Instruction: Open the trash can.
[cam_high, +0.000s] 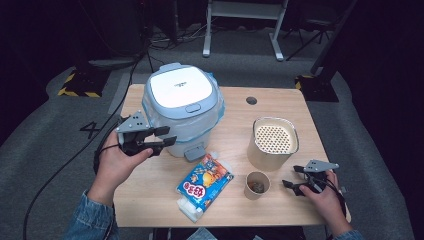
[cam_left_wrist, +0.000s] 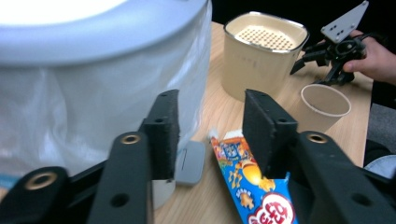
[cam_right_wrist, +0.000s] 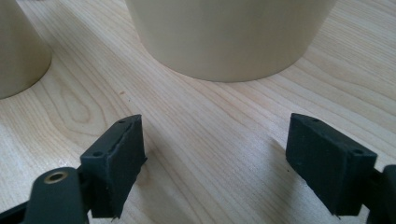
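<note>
The left claw hangs spread and empty just beside the lidded bin with its plastic liner, likely lined up to reach it; the right claw rests spread and empty on the surface near the beige container and paper cup

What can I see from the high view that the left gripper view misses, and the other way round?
High view: the bin's white lid from above, the brown bits inside the paper cup, and the person's denim sleeve.
Left gripper view: a close look along the left hand-held gripper, its jaws apart with nothing between them.
Both: the lined bin, the snack packet, the beige perforated container and the right hand-held gripper.
</note>
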